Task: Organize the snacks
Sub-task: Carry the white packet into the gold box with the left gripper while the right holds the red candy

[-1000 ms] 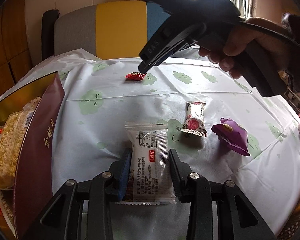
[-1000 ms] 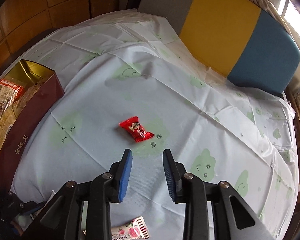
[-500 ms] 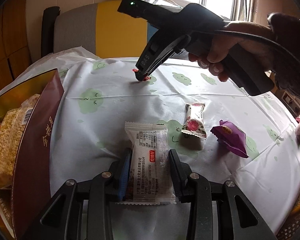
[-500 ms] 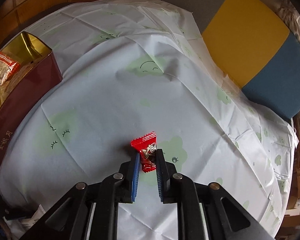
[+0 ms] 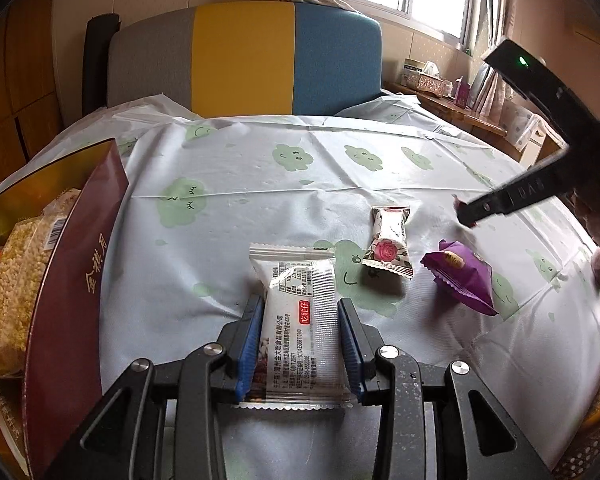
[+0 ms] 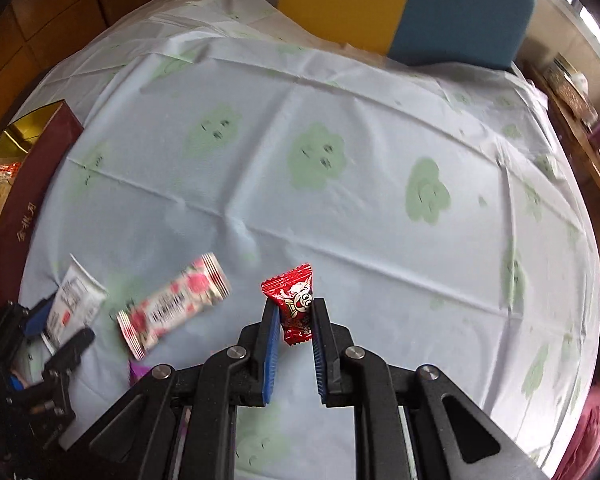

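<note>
**Both grippers hold snacks**

Our right gripper (image 6: 294, 316) pinches the red candy (image 6: 294, 304), long axis pointing away past the fingertips. Our left gripper (image 5: 299, 322) clasps the white packet (image 5: 298, 320) by its long edges, lengthwise between the jaws, far end ahead.

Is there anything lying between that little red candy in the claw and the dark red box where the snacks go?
Yes. Between the red candy, pinched in the right claw, and the dark red box lie a rose-print snack bar and the left claw clamping a white packet.
</note>
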